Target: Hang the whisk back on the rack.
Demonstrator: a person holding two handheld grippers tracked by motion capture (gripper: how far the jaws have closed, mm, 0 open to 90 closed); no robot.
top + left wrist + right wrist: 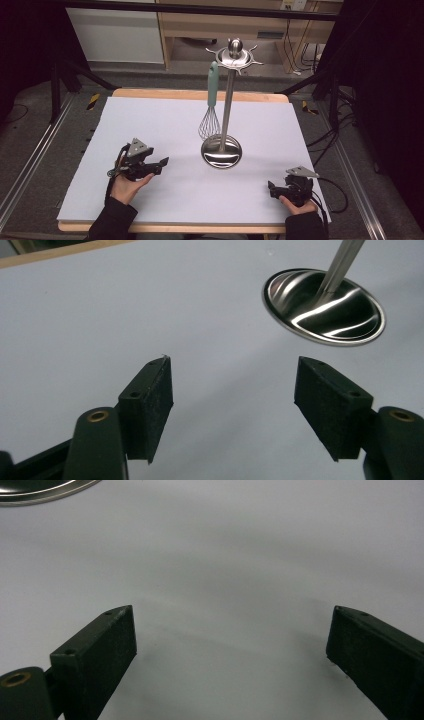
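With the whisk point(212, 100) already hung on the utensil stand point(223, 150), ahead of and between both tools, the left tool point(161, 165) and right tool point(271, 188) are held released and empty above the surface point(150, 120), so little seems left.

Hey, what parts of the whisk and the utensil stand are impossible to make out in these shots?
- Whisk: high view, its hanging point is too small to tell.
- Stand: left gripper view, the top edge cuts off its pole above the base.
- Stand base: right gripper view, only a rim sliver shows, cut by the top edge.
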